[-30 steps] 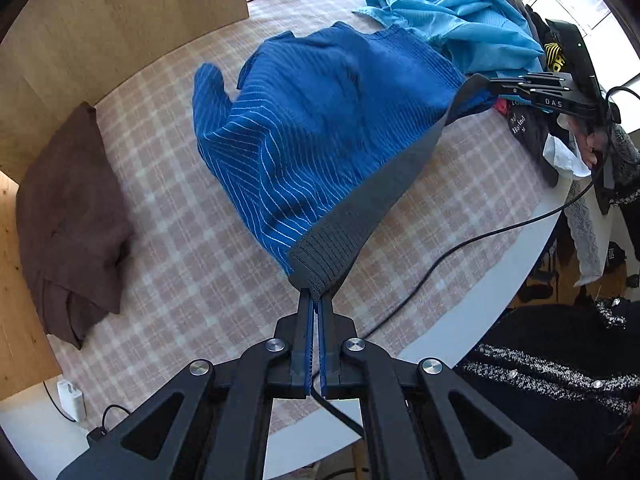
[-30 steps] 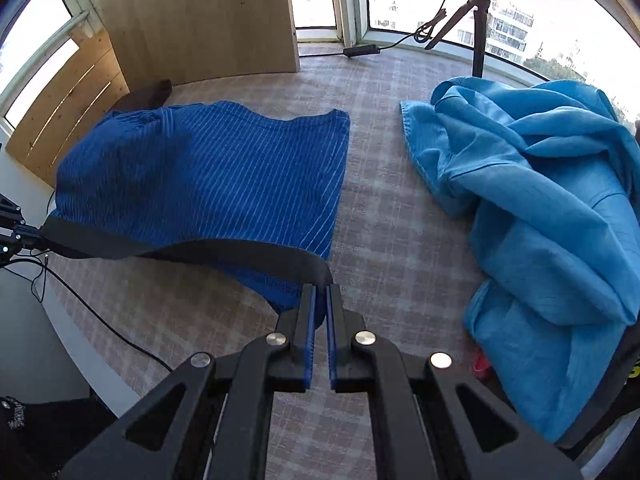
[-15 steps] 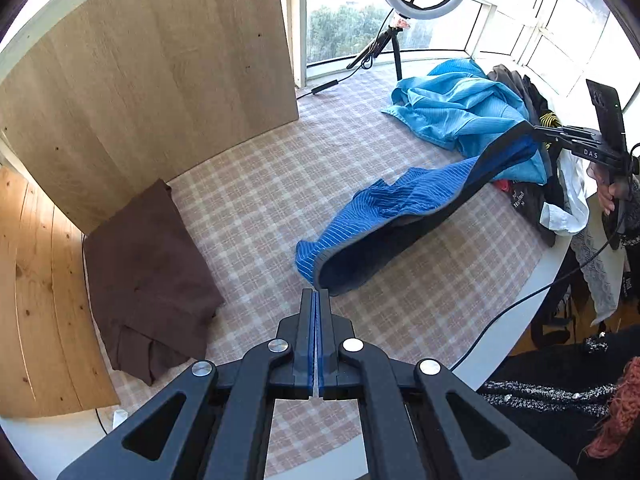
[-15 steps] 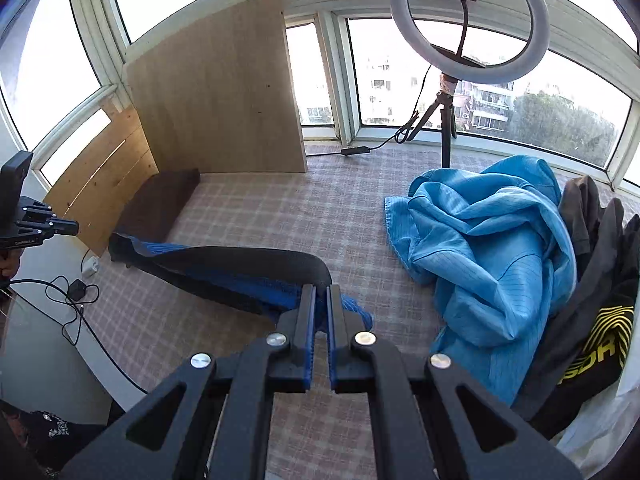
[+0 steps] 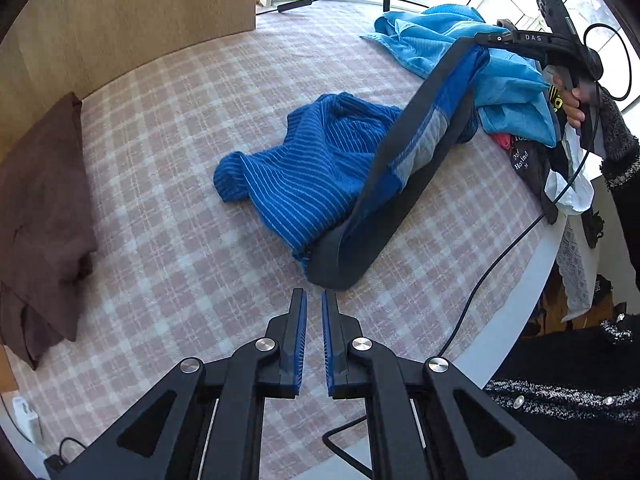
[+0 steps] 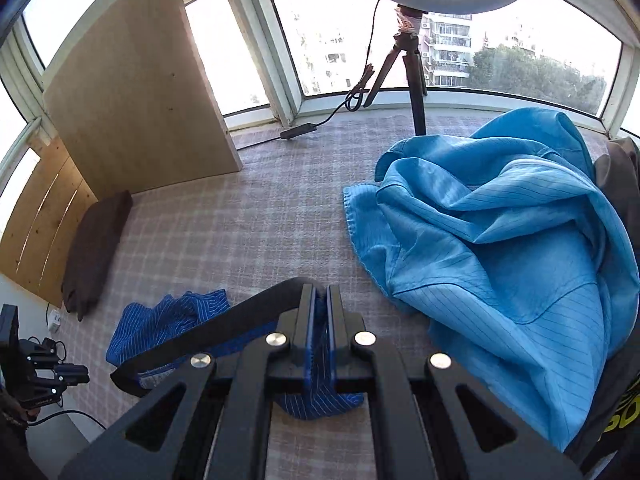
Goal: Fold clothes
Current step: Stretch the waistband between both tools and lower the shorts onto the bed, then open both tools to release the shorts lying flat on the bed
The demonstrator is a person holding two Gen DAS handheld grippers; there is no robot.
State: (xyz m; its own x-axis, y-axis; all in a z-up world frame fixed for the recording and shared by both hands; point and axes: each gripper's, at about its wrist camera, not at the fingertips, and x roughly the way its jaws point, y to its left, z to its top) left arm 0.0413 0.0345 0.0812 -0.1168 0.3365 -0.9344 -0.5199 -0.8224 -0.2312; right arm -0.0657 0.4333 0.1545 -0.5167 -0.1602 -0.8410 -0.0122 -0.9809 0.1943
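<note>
The blue striped garment (image 5: pixel 320 172), with its dark grey waistband, lies bunched on the checked tabletop (image 5: pixel 168 128) just ahead of the left claw (image 5: pixel 314 320), whose jaws stand parted and empty. The right claw (image 6: pixel 320 316) is clenched on the waistband's other end, lifting it beside a light blue jacket (image 6: pixel 500 240).
</note>
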